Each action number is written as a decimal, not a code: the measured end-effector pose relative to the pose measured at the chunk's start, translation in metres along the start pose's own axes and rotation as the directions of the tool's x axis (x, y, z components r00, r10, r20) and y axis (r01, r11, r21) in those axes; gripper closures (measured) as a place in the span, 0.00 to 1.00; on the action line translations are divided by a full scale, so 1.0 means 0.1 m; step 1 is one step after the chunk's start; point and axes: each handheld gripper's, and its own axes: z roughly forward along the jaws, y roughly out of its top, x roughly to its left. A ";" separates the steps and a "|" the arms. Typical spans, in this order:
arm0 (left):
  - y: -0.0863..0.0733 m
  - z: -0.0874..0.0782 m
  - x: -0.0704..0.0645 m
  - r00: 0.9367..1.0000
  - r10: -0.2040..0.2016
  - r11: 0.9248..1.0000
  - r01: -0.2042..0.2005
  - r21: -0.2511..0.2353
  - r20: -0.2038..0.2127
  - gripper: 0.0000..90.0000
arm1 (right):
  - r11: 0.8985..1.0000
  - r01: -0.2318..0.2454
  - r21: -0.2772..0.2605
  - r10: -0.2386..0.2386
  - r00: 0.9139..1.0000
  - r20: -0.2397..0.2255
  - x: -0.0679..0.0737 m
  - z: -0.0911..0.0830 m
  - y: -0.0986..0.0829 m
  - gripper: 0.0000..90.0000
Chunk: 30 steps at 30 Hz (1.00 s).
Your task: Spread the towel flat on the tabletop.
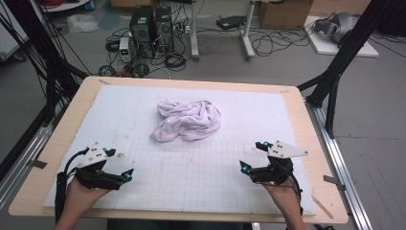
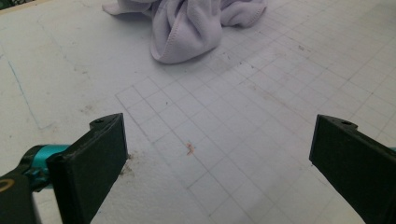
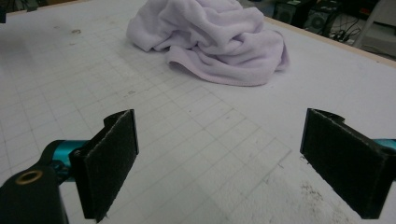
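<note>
A crumpled pale lilac towel (image 1: pixel 188 120) lies in a heap on the white gridded mat (image 1: pixel 201 177), a little behind the mat's middle. My left gripper (image 1: pixel 119 164) rests low at the front left, jaws wide apart with nothing between them. At the front right, my right gripper (image 1: pixel 252 155) is also open and empty. Both stand well short of the towel. The left gripper view shows the towel (image 2: pixel 189 25) at the top, beyond its black pads (image 2: pixel 91 163). In the right gripper view the towel (image 3: pixel 212 39) lies ahead of the wide-spread pads (image 3: pixel 109 158).
The mat covers a wooden table (image 1: pixel 72 110) with bare edges all round. Black frame posts (image 1: pixel 335 72) stand at both sides. Computers (image 1: pixel 151 28) and cables lie on the floor behind the table. A small reddish speck (image 2: pixel 190 148) marks the mat.
</note>
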 end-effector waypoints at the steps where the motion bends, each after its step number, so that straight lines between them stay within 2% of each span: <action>1: 0.02 0.02 0.01 1.000 -0.003 1.000 0.003 -0.004 0.002 0.05 | 1.000 0.004 0.000 -0.004 1.000 -0.004 -0.01 0.02 0.02 0.12; 20: 0.22 0.24 0.09 1.000 -0.007 1.000 0.008 -0.025 0.023 0.09 | 0.999 0.030 0.028 -0.028 0.998 -0.050 -0.20 0.49 0.50 0.12; 23: 0.26 0.29 0.09 1.000 -0.011 1.000 0.012 -0.028 0.026 0.09 | 0.999 0.039 0.034 -0.037 0.998 -0.056 -0.24 0.60 0.64 0.12; 28: 0.30 0.37 0.09 0.999 -0.003 1.000 0.004 -0.026 0.042 0.11 | 0.998 0.043 0.035 -0.041 0.997 -0.070 -0.27 0.73 0.74 0.12; 30: 0.31 0.39 0.08 0.999 -0.005 1.000 0.006 -0.025 0.045 0.11 | 0.998 0.052 0.039 -0.049 0.995 -0.084 -0.28 0.85 0.82 0.12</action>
